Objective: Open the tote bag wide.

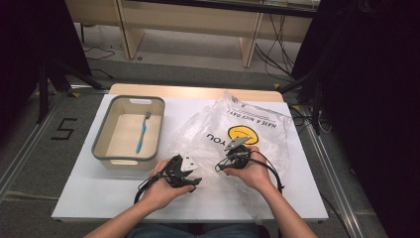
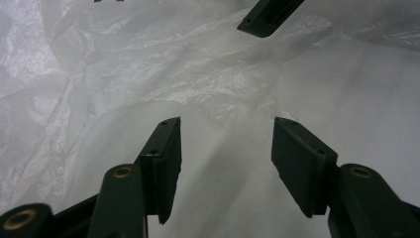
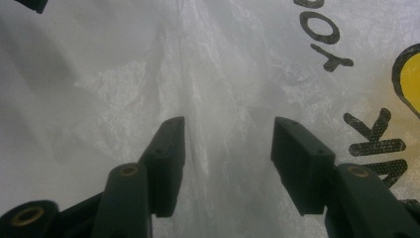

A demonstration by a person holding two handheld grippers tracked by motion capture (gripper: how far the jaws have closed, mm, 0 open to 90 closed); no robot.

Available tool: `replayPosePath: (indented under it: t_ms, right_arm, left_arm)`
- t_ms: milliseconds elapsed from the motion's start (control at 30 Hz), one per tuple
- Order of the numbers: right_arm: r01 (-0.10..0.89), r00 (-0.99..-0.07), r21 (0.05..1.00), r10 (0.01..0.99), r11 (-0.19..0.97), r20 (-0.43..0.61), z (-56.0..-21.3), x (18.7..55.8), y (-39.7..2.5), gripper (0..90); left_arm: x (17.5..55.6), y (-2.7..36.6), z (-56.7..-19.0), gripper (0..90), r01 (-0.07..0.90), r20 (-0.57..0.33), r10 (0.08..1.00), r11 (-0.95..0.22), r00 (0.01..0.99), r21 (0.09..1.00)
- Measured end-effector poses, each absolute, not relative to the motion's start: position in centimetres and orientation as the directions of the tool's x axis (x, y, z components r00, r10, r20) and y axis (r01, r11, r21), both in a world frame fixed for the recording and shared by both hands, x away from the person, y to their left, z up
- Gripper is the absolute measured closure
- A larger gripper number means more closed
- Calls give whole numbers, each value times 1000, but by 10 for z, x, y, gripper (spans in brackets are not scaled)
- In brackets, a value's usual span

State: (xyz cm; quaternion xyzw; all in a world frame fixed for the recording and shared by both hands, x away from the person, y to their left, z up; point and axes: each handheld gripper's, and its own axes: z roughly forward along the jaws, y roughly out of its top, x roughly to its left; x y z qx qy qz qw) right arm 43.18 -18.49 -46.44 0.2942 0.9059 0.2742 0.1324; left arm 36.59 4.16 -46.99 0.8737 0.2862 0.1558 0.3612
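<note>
2 grippers are in my hands, both hovering over 1 clear plastic bag spread on the white table. My left gripper sits at about 7 o'clock of the bag's printed yellow smiley face, my right gripper at about 6 o'clock of it, near each other but apart. In the left gripper view, my left gripper has its 2 black jaws spread wide with nothing between them, crinkled film just beyond. In the right gripper view, my right gripper is likewise spread and empty, with a raised fold of the bag running up between the jaws.

I judge the step in hand is catching the bag's film to open it. To do it well, I should lower each gripper onto a standing crease, pinch 1 layer only, then part my hands slowly so the thin plastic does not slip or tear.

Counted: 1 bag, 1 grey-rimmed bin at 9 o'clock of the bag, and 1 blue toothbrush lying inside that bin.
</note>
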Motion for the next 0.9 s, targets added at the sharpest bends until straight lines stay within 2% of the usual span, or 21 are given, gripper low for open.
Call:
replayPosePath:
  t_ms: [367, 700, 800, 900]
  right_arm:
    - [469, -792, 556, 606, 686, -80, -468, 434, -186, 623]
    - [479, -790, 547, 609, 686, -72, -470, 434, -189, 849]
    - [471, -793, 556, 605, 685, -74, -469, 434, -190, 892]
    - [469, -781, 581, 620, 665, -80, -464, 433, -191, 900]
  left_arm:
    - [366, 40, -472, 449, 388, 65, 609, -580, 790, 716]
    - [366, 37, -473, 450, 389, 56, 606, -576, 793, 719]
    - [366, 36, -474, 466, 388, 52, 608, -567, 792, 726]
    - [367, 35, -474, 487, 385, 52, 608, -566, 793, 729]
